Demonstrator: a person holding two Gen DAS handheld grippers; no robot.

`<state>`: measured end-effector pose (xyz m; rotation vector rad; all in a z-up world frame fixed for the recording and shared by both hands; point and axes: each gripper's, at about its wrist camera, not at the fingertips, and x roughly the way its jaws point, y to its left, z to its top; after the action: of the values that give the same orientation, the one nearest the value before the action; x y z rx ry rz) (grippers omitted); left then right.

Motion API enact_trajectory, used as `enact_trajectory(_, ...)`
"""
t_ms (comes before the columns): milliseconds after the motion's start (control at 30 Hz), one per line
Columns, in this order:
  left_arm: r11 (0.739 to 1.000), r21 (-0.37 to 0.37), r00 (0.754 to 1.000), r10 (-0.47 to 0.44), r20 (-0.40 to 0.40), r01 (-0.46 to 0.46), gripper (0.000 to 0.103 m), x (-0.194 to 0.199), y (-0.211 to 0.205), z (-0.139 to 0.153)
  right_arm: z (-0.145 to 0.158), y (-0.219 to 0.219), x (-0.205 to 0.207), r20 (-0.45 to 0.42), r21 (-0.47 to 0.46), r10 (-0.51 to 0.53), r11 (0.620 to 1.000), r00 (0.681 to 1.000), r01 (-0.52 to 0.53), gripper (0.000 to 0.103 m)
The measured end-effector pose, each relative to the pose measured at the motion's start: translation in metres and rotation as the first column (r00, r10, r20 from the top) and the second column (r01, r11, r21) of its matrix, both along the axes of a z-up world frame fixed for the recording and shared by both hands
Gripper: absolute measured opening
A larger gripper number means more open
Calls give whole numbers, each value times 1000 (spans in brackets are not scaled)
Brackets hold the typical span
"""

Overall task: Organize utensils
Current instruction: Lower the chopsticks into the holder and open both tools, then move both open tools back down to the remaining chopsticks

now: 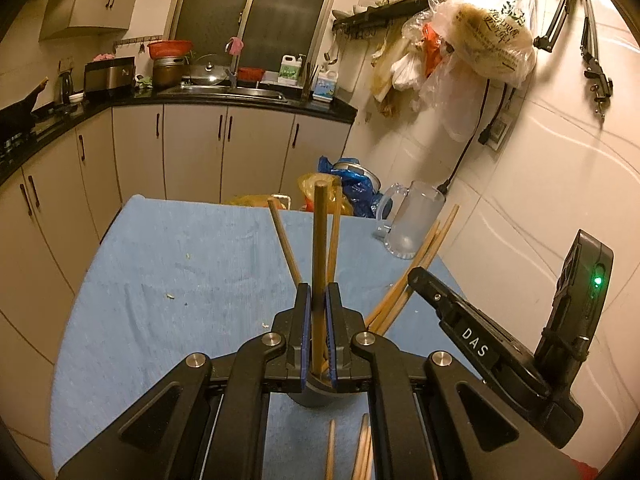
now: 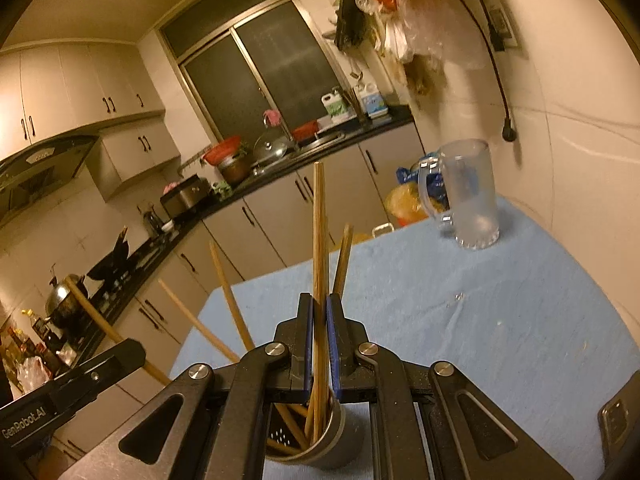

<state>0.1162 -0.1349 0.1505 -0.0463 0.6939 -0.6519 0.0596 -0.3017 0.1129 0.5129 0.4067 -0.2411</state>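
Right wrist view: your right gripper (image 2: 319, 304) is clamped on chopsticks (image 2: 319, 240) over the holder (image 2: 320, 440); left gripper (image 1: 318, 294) pinches another chopstick (image 1: 319, 240). Next, I'd guess, let go gently.

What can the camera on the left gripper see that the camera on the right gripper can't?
Only the left wrist view shows the big white plastic bag hanging on the wall and loose wooden chopsticks leaning beside the right gripper.

Only the right wrist view shows the grey range hood and the inside of the round grey metal holder with chopsticks standing in it.

Both show the blue tablecloth, the clear glass mug, the sink counter, and each gripper, left gripper and right gripper, shut on a chopstick.
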Motion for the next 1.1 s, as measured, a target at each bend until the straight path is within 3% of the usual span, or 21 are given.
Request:
enact_trajectory(200,1000,2,1000,15,-12,-15,7,2,3,-1,-3,-3,-2,-15,26,22,999,1000,-21,10)
enact_trajectory(333,999,-3,999,31,-15,-32,19,0,6,0,0,-5,-10,-9,34,31,999,999,-30,17)
enact_trajectory(633,999,-14,999,48,-2,-48,24,-31,31,-4,0,0,-54,-14,52,54,997,998,-53,18)
enact_trajectory(900,997,61,995,46,-84,-41,27,-79,60,-71,-45,20,-101,-114,111,110,989,987,-98,21)
enact_trajectory(1100,995,97,976,53,-211,-33,27,-95,76,-122,-87,33,-123,-223,189,148,976,964,-106,21)
